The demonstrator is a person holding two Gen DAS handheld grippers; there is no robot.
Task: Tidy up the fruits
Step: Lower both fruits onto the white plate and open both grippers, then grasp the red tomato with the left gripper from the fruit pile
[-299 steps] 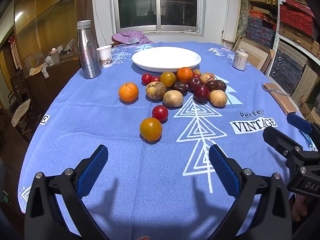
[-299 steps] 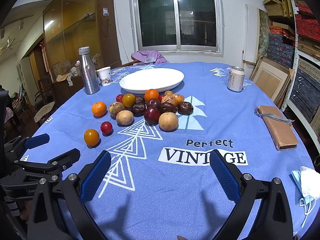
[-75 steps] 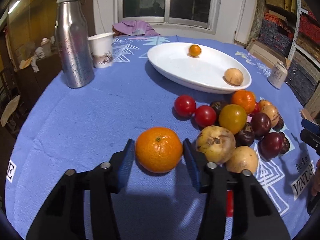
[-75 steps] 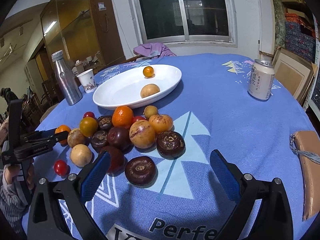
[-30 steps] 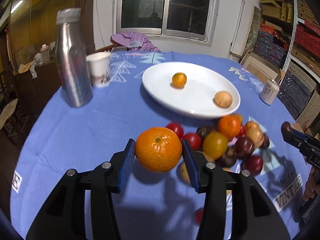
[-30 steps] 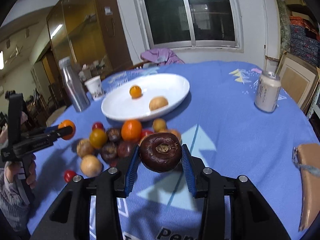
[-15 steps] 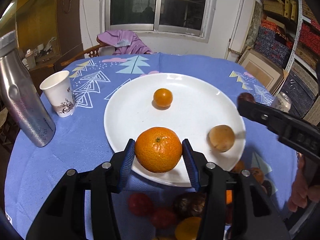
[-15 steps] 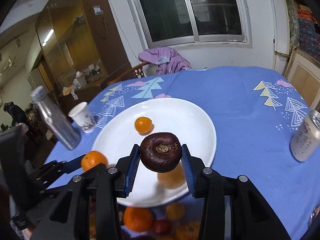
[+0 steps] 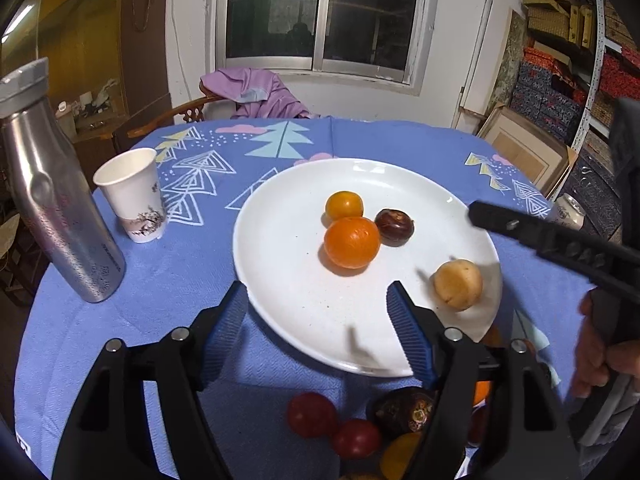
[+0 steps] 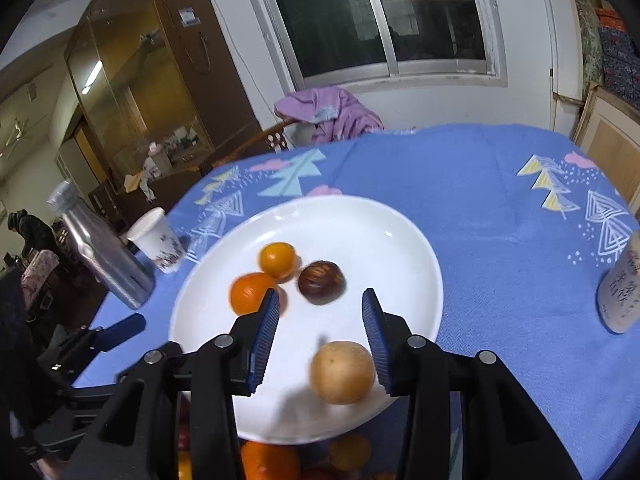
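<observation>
From your left wrist camera, your left gripper hangs spread wide and holding nothing over the near rim of the white plate, where the large orange sits touching a smaller orange fruit, a dark brown fruit just beside it and a tan fruit near the right edge; red tomatoes lie on the blue tablecloth below, a paper cup and steel bottle stand at left. From your right wrist camera, your right gripper gapes empty above the plate, the dark brown fruit lying free ahead of its pads, the tan fruit close below
</observation>
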